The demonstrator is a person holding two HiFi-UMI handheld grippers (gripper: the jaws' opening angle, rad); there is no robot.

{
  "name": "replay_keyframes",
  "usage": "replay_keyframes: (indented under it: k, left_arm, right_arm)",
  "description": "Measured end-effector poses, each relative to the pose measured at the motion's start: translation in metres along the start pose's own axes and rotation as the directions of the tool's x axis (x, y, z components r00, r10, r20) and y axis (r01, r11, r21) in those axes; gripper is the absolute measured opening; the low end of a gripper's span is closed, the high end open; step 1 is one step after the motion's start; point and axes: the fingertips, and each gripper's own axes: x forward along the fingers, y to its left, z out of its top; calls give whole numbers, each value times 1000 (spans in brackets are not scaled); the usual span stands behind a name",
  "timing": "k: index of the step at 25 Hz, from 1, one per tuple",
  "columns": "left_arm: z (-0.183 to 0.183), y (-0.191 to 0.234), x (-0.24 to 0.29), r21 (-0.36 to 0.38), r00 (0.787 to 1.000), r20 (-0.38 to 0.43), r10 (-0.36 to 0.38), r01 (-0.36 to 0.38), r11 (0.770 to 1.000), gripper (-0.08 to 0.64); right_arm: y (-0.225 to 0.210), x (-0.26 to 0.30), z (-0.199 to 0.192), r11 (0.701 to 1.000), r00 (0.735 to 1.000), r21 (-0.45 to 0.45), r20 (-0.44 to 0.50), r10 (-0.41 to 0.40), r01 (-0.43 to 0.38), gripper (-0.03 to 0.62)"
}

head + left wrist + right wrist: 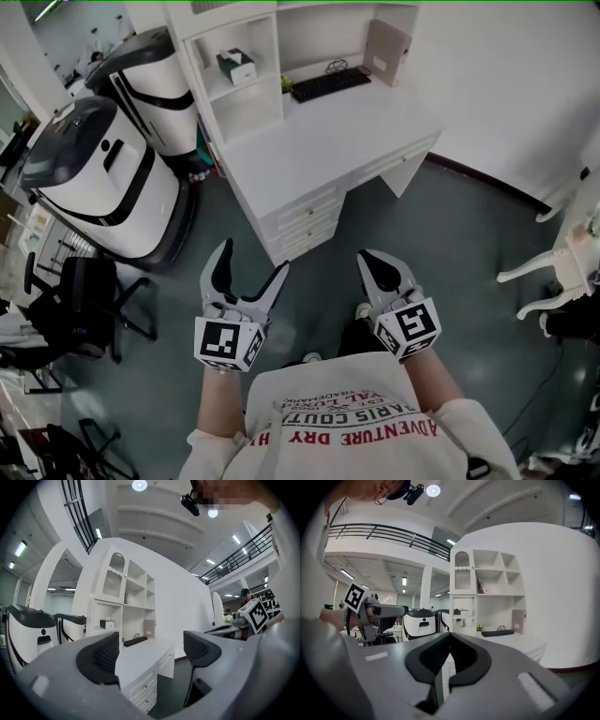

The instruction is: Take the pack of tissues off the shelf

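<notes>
The pack of tissues (pixel 236 66) is a small box, dark with a white part, on a shelf of the white hutch (pixel 246 103) at the far left of the desk. It is small in the left gripper view (pixel 107 624) and in the right gripper view (pixel 464 612). My left gripper (pixel 253 258) hangs over the floor in front of the desk, open with nothing between its fingers (pixel 104 657). My right gripper (pixel 375 265) is beside it, shut and empty (pixel 450 641). Both are well short of the shelf.
The white desk (pixel 319 150) has drawers facing me, with a black keyboard (pixel 330 83) at its back. Two large white and black machines (pixel 94 178) stand left of the desk, a black office chair (pixel 84 300) nearer me. White furniture legs (pixel 553 272) are at the right.
</notes>
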Motion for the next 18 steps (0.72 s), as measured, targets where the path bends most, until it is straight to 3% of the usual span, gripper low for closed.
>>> replay_keyframes:
  k: [8, 13, 18]
  left_arm:
    - [-7, 32, 50, 12, 990, -21, 136, -136, 991, 431]
    - [-10, 52, 104, 18, 965, -65, 252, -252, 968, 430]
    - [-2, 57, 163, 22, 940, -58, 336, -335, 942, 431]
  right_arm:
    - [-48, 66, -4, 994, 994, -6, -15, 111, -111, 0]
    - [-97, 122, 9, 981, 981, -22, -11, 195, -195, 0]
    - [-153, 171, 18, 960, 961, -25, -8, 278, -278, 0]
